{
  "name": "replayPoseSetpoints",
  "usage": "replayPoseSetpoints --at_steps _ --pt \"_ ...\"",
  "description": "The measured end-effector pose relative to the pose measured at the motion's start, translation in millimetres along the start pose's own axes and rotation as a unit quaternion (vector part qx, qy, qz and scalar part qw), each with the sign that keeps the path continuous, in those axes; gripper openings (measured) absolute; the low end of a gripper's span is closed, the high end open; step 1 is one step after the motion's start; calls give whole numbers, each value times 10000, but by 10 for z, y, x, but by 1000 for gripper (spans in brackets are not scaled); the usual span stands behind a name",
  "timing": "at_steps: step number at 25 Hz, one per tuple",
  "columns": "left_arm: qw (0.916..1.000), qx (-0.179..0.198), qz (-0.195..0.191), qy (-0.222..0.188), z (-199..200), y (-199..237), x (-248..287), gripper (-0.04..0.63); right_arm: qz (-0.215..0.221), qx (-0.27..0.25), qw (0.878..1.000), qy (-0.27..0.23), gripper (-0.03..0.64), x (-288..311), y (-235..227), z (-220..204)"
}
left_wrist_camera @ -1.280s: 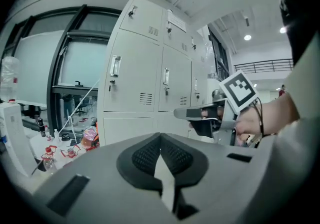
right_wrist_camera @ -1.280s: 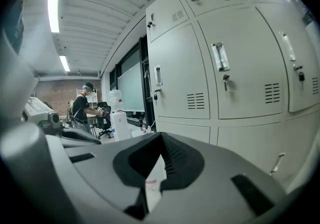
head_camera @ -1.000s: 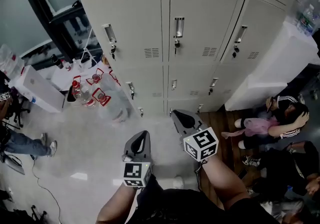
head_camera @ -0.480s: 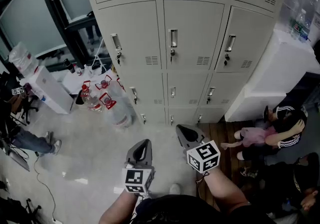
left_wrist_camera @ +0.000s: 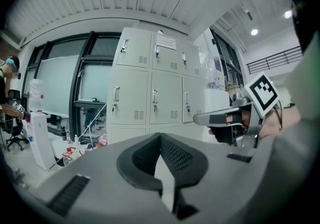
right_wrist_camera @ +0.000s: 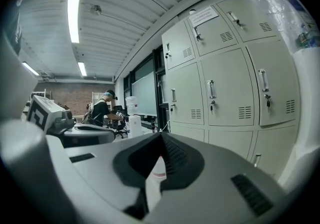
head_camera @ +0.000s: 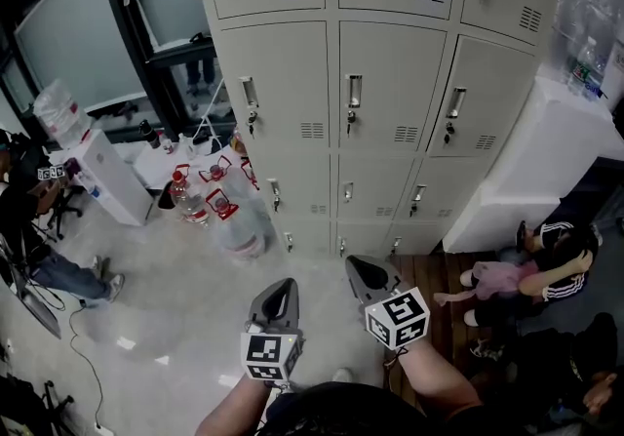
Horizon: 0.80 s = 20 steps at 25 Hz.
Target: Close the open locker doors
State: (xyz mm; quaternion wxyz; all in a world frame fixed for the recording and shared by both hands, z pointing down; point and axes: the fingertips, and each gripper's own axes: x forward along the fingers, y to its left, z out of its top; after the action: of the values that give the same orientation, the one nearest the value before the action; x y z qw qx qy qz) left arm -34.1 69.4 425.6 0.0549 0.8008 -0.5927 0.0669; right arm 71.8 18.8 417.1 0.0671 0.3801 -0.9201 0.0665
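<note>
The bank of pale grey lockers (head_camera: 390,83) fills the top of the head view. Every door I can see there lies flush, each with a handle and a key. The lockers (left_wrist_camera: 150,97) also show straight ahead in the left gripper view and lockers (right_wrist_camera: 225,87) at the right of the right gripper view. My left gripper (head_camera: 284,284) is shut and empty, held low over the floor well short of the lockers. My right gripper (head_camera: 357,264) is beside it, also shut and holding nothing. Both point toward the lockers. The right gripper (left_wrist_camera: 220,117) crosses the left gripper view's right side.
Several large water bottles (head_camera: 219,205) with red caps stand on the floor at the lockers' left foot, beside a white dispenser (head_camera: 107,176). A white cabinet (head_camera: 546,151) adjoins the lockers on the right. A person (head_camera: 551,254) sits on the floor at right; another person (head_camera: 39,229) is at left.
The head view has tilted up: the lockers sit lower in frame and the top row shows. Both grippers stay shut, side by side, low in the view.
</note>
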Motion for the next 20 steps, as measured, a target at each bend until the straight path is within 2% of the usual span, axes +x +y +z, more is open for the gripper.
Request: replayPoseSetpoints --at_steps 20 --pt "9998 -68 63 -171 81 55 -381 5 111 -115 9999 -39 0 -147 432 73"
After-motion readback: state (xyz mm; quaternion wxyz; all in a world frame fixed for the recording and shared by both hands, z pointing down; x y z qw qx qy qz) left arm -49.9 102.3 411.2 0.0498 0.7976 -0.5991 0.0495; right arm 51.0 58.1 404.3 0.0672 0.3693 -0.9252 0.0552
